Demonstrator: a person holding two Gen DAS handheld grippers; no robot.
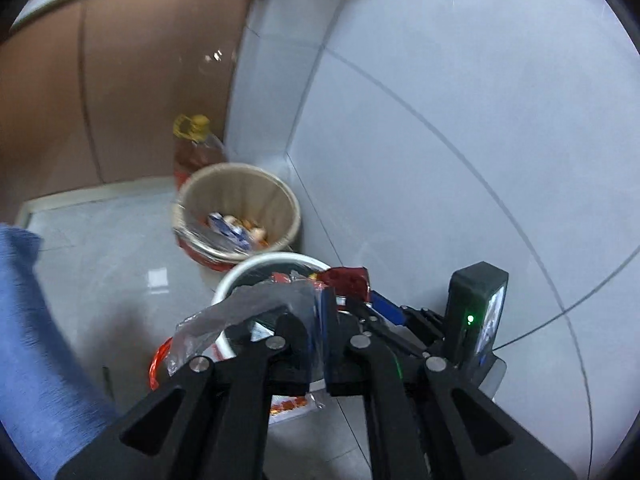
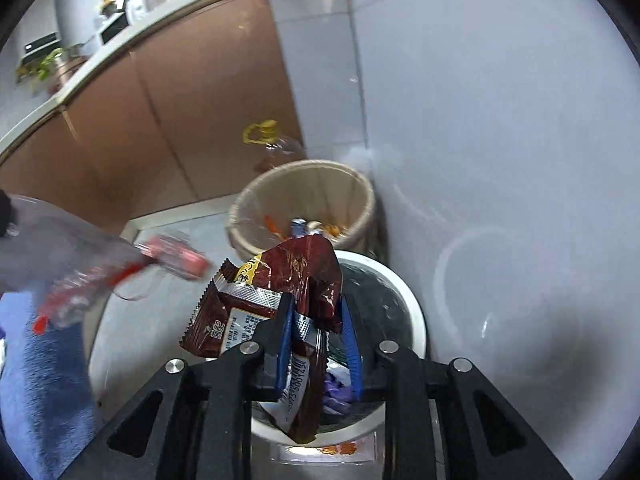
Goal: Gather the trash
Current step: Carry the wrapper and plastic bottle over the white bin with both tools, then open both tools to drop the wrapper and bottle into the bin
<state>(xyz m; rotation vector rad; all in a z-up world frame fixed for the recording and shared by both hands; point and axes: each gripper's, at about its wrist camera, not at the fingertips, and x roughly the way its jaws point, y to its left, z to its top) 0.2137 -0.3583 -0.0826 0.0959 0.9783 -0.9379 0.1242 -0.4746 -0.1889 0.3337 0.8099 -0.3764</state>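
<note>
Left gripper (image 1: 320, 312): black linked fingers with blue pads, closed tight on a crinkled clear plastic wrapper (image 1: 240, 312) that trails off to the left, above the bin.
Right gripper (image 2: 318, 332): jaws a little apart, with a dark red foil snack wrapper (image 2: 288, 280) between the blue pads; whether the pads press on it I cannot tell. The wrapper is glossy, saw-edged, silver inside, with a barcode strip hanging low.
White bin (image 2: 416, 312): round, smooth rim, dark liner, directly under both grippers; purple and white scraps lie inside.
Beige bin (image 1: 240, 184): round, ribbed inner wall, just beyond the white one against the wall corner; it holds blue-white packaging and orange bits.
Oil bottle (image 1: 196, 148): clear plastic, amber liquid, yellow cap and handle, standing behind the beige bin.
Left view only: a black box with a green light (image 1: 476, 308) on the right gripper, and a printed label on the floor below the white bin.
Right view only: the clear wrapper's red print, blurred at the left, and a far worktop (image 2: 120, 44) with appliances and a plant.
Surroundings: brown cabinet doors (image 1: 120, 100), glossy grey tiled floor (image 1: 112, 272), pale tiled wall at the right, a blue sleeve (image 1: 36, 340) at the near left.
</note>
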